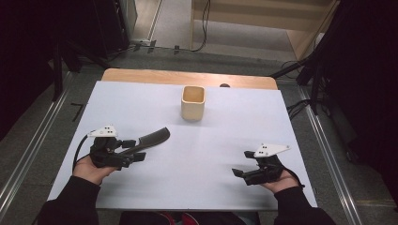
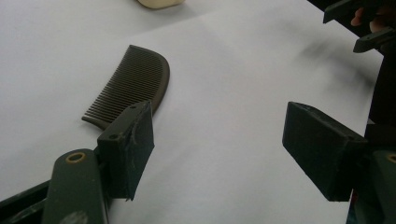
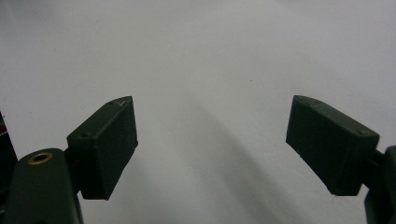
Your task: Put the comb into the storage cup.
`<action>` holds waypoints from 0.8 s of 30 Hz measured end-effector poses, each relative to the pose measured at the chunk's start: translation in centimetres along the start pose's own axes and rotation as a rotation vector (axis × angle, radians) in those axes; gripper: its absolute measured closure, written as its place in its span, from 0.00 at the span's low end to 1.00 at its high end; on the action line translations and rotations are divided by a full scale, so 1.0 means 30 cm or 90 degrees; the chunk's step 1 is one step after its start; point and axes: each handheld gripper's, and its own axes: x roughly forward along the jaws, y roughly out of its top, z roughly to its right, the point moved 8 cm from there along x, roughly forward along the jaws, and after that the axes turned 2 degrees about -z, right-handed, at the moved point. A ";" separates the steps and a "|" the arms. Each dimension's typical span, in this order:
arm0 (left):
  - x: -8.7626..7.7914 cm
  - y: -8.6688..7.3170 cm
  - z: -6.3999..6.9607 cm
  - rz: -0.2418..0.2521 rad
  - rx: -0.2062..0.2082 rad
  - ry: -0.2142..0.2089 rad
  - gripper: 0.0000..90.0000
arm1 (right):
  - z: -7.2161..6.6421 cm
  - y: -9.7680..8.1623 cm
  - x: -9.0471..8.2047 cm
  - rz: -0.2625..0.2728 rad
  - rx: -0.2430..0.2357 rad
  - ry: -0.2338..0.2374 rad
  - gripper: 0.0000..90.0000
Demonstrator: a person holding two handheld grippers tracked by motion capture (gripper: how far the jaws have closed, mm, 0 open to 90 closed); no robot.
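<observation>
Comb (image 1: 152, 139): one, dark, curved spine, lying flat on the white sheet (image 1: 211, 154) that covers the counter (image 1: 187, 77), left of centre. In the left gripper view the comb (image 2: 135, 86) lies with its teeth toward the picture's left, and its near end is hidden behind the left-hand jaw block. No brand or lettering can be read on it.

Left hand-held gripper (image 1: 136, 152): jaws apart, low over the sheet, just beside the comb's near end; from the high view I cannot tell whether a jaw touches it. In its own view (image 2: 219, 149) the gap between the jaws holds bare sheet, with the comb off to the left-hand jaw's side. Grey three-cornered plate on top; cable loops out to the left.

Right hand-held gripper (image 1: 243, 164): jaws apart, well away from the comb, near the sheet's right front. Its own view (image 3: 210, 140) has plain white sheet between the two blocks, soft shadow beneath.

Cup (image 1: 193, 102): one, cream-coloured, squarish, open top, upright beyond the comb toward the far edge of the counter. Its lower edge is cut off at the top of the left gripper view (image 2: 161, 3). No label visible.

Count: two grippers, one comb, one cup. Both sleeves are dark and cut off at the bottom of the frame.
</observation>
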 end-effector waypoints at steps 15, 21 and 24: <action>-0.040 0.043 -0.112 -0.007 0.012 0.039 0.28 | -0.002 -0.002 0.000 -0.003 -0.001 0.003 0.16; -0.044 0.056 -0.148 -0.016 0.017 0.044 0.28 | -0.002 -0.002 0.001 -0.003 0.000 0.004 0.16; -0.041 0.064 -0.166 -0.021 0.020 0.046 0.28 | -0.001 -0.002 0.001 -0.003 0.001 0.004 0.16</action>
